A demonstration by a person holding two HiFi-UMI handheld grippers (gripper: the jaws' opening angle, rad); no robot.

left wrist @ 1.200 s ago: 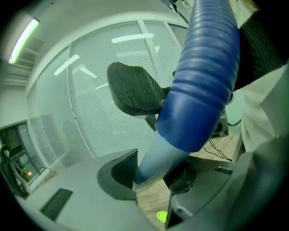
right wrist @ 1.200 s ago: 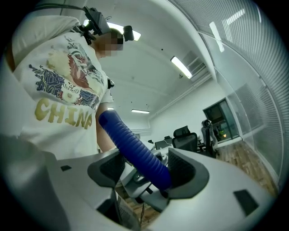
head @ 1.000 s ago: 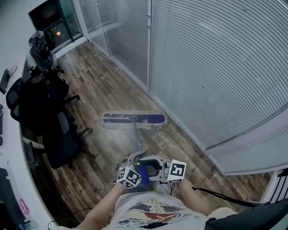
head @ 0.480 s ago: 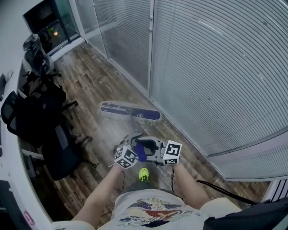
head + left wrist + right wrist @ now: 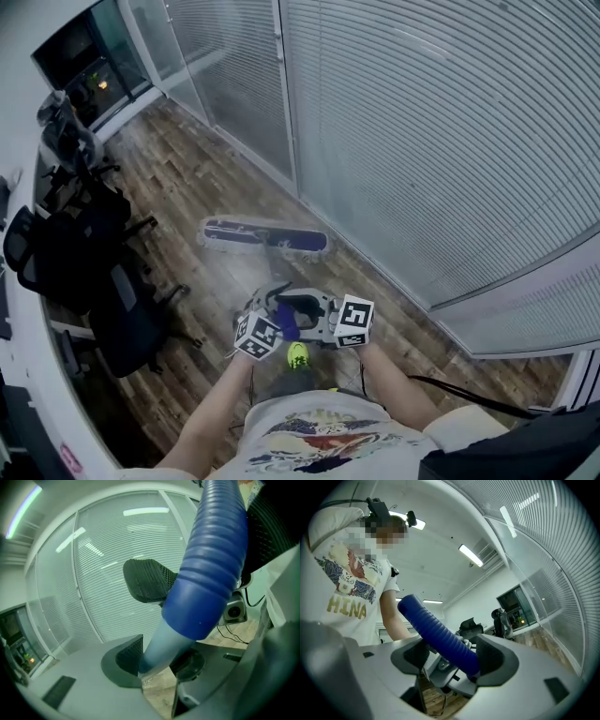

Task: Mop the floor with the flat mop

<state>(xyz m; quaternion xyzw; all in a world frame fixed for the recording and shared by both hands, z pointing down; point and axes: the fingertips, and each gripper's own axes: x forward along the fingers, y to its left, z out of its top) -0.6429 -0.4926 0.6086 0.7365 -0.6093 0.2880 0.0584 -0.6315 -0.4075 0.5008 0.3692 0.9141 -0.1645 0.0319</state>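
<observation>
As both tongs (image 5: 157, 660) (image 5: 452, 658) clamp it, mop handle (image 5: 211, 569) slants

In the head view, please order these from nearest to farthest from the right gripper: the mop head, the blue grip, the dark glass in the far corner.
1. blue grip: in the jaws of the right gripper.
2. mop head: on the floor, ahead.
3. dark glass: far corner, upper left.
</observation>
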